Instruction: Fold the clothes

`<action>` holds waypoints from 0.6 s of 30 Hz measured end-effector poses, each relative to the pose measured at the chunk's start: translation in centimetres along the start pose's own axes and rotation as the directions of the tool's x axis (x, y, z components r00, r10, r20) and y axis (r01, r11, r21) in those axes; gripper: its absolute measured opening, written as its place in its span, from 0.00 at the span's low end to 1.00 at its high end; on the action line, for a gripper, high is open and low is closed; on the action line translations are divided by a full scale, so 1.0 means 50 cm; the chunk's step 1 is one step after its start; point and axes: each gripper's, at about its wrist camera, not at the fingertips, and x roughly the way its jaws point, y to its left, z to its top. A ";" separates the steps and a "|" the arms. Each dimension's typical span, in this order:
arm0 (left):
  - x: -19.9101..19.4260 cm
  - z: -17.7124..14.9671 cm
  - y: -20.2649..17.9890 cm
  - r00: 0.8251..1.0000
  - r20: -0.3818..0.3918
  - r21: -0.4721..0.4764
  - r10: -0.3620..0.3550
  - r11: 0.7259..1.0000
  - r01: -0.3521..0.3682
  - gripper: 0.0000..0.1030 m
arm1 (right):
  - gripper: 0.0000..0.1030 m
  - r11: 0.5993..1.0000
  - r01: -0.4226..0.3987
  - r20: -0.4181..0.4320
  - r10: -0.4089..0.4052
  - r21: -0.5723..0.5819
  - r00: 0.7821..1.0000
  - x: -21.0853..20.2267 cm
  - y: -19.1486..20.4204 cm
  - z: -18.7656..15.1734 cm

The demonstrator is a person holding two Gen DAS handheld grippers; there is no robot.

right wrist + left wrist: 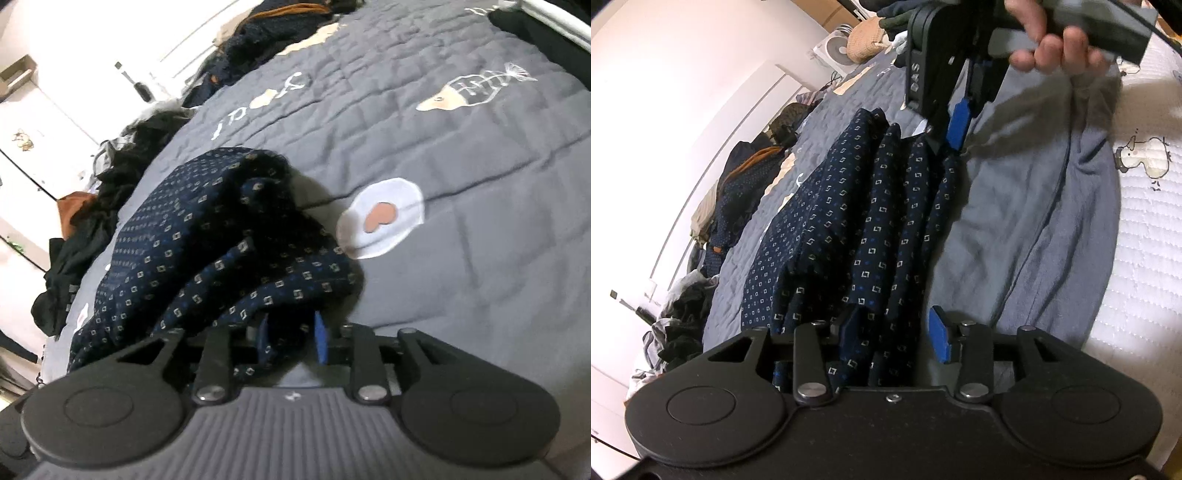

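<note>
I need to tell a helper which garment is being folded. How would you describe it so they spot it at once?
Start from the grey-blue quilted bedspread. The navy shirt lies bunched on it, beside a plain grey garment. Only it carries a print of small pale squares and blue dots.

1. Left gripper points downward over the patterned garment, jaws part-spread, cloth bunched between them.
2. Right gripper, gripped by a hand, angles down at the garment's far end, cloth between its jaws.
</note>
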 end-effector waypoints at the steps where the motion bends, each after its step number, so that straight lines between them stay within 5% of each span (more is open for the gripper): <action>1: 0.000 0.000 0.000 1.000 0.000 -0.001 0.000 1.000 0.000 0.41 | 0.27 1.000 -0.002 -0.005 0.002 -0.004 1.000 0.004 0.002 0.000; 4: 0.001 0.000 0.000 1.000 -0.002 -0.001 0.000 1.000 0.000 0.41 | 0.24 1.000 -0.003 -0.008 0.003 -0.007 1.000 0.014 0.005 -0.003; 6: 0.001 0.000 -0.001 1.000 -0.004 0.001 -0.001 1.000 0.001 0.41 | 0.08 0.999 0.015 -0.008 -0.015 0.037 1.000 0.014 -0.005 -0.003; 10: -0.003 -0.003 0.001 1.000 -0.004 -0.007 -0.007 1.000 0.007 0.41 | 0.00 0.990 0.035 0.026 -0.038 0.135 0.999 -0.019 -0.036 0.007; 14: -0.003 -0.003 0.005 1.000 -0.003 -0.012 -0.008 1.000 0.008 0.41 | 0.00 0.975 0.092 0.053 -0.104 0.204 0.993 -0.058 -0.079 0.023; 18: -0.010 0.001 0.011 1.000 0.013 -0.029 0.000 1.000 0.001 0.41 | 0.05 0.967 -0.010 0.133 -0.025 0.254 0.991 -0.099 -0.089 0.038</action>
